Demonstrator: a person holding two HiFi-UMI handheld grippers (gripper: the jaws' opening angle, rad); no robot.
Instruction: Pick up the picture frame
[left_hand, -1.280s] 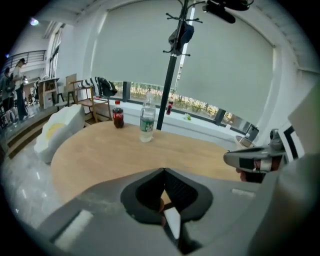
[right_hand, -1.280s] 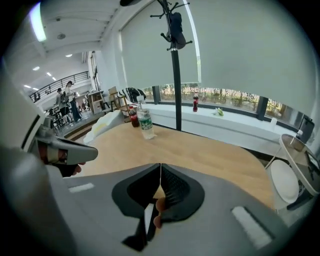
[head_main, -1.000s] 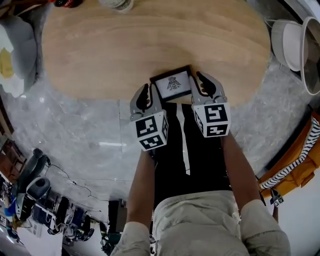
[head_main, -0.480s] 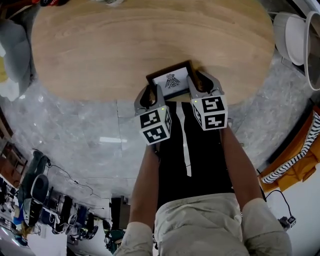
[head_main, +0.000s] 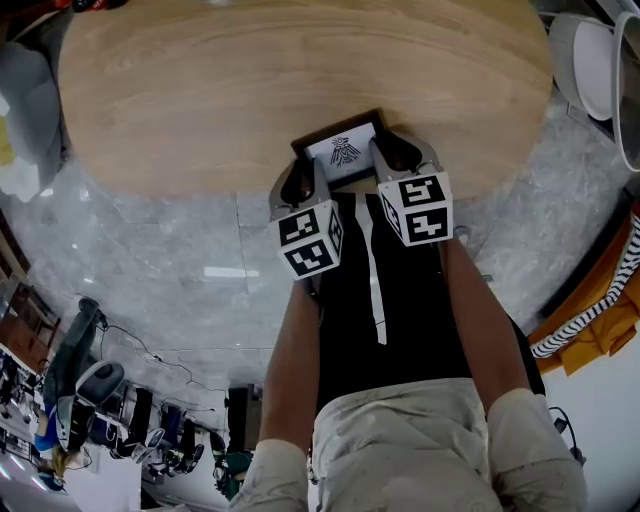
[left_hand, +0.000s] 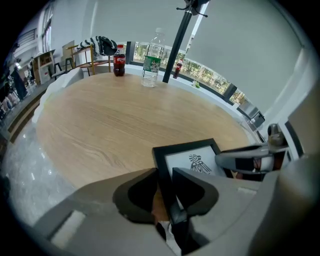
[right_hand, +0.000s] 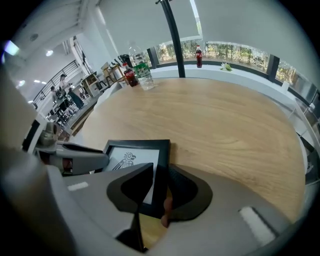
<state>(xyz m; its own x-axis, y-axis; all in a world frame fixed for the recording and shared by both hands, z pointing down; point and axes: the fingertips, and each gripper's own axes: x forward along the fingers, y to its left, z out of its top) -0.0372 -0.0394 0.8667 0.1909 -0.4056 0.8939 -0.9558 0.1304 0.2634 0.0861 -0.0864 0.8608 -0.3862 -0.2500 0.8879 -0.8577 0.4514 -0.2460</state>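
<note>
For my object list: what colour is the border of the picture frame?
The border of the picture frame is black; the right gripper view shows it best.

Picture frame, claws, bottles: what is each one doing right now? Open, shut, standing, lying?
Picture frame: lying flat at the near edge of the table, not lifted.
Left claw: open, jaws just been opening, frame's left edge between them.
Right claw: open, jaws just been closing a little, frame's right edge between them.
Water bottle: standing upright, cap on.
Cola bottle: standing upright, cap on.
</note>
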